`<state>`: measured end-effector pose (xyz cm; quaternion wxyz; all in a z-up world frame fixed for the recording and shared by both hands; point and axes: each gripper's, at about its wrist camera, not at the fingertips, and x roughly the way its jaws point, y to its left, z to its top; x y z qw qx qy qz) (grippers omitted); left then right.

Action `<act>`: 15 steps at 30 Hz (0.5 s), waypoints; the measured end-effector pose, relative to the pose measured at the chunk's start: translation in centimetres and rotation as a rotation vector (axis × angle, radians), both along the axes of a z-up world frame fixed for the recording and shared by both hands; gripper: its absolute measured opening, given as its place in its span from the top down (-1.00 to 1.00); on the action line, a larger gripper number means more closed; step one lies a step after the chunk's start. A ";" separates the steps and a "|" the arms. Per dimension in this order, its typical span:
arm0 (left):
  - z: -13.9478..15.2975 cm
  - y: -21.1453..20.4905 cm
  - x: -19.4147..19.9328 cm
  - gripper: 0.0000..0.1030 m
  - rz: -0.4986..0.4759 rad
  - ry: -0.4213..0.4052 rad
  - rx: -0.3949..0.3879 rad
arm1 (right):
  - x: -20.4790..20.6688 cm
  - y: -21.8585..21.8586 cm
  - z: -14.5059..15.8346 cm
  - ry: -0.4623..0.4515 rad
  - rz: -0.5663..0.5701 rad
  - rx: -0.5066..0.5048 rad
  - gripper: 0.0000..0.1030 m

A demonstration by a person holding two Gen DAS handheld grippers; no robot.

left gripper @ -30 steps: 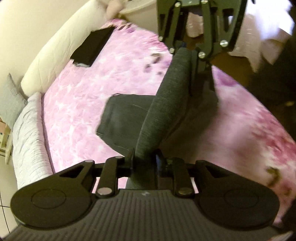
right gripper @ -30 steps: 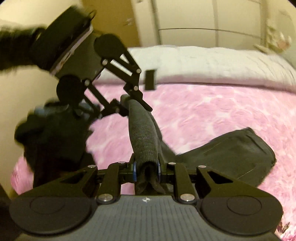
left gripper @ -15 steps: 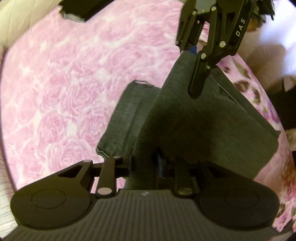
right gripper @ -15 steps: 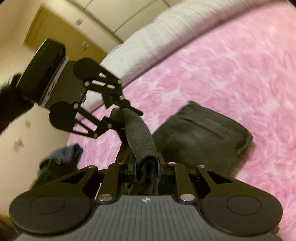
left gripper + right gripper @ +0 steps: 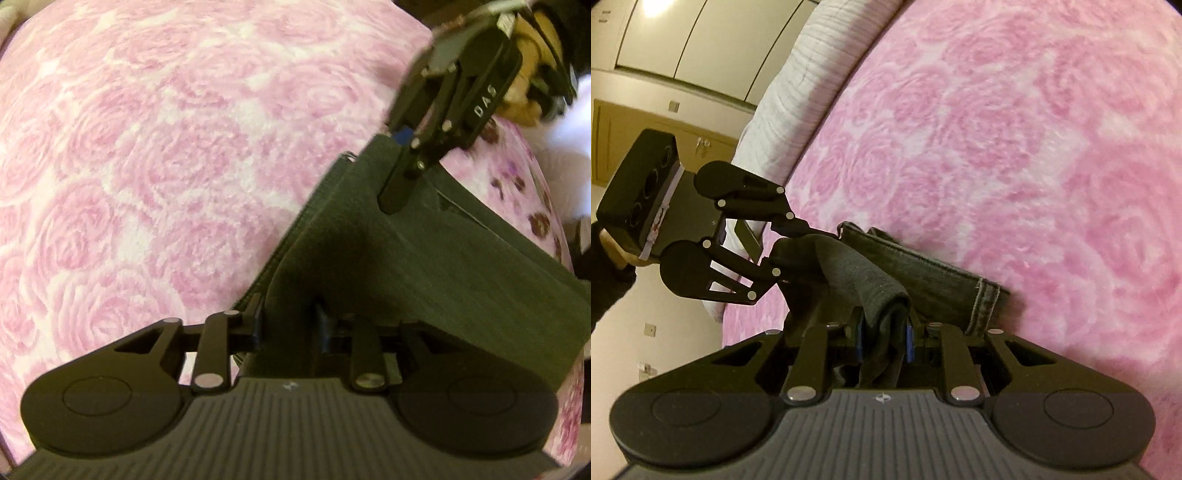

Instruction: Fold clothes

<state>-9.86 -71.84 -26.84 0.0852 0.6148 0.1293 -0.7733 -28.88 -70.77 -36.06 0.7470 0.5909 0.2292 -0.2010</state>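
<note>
Left wrist view: the trousers (image 5: pixel 424 266) were pinched by both grippers (left (image 5: pixel 288 325), right (image 5: pixel 397 162)), low over the bed (image 5: pixel 166 166). An uneven release could skew the fold.

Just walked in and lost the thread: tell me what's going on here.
A person is folding clothes on a bed with a pink rose-patterned blanket. Each hand holds a gripper, and both the left gripper and the right gripper are shut on the same dark grey garment, stretched between them. It is held over a pair of folded dark jeans lying on the blanket.
</note>
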 end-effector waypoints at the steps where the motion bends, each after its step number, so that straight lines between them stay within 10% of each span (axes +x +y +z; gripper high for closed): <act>1: -0.1 -0.4 0.5 0.26 0.045 0.012 0.005 | -0.2 0.1 -0.3 -0.003 -0.016 0.012 0.61; 9: 2.2 -1.2 4.9 0.16 0.325 0.118 -0.052 | -1.2 0.9 -0.5 -0.007 -0.143 0.058 0.56; 15: 4.7 2.4 6.1 0.16 0.409 0.206 -0.103 | -3.5 2.6 1.7 0.043 -0.319 0.027 0.13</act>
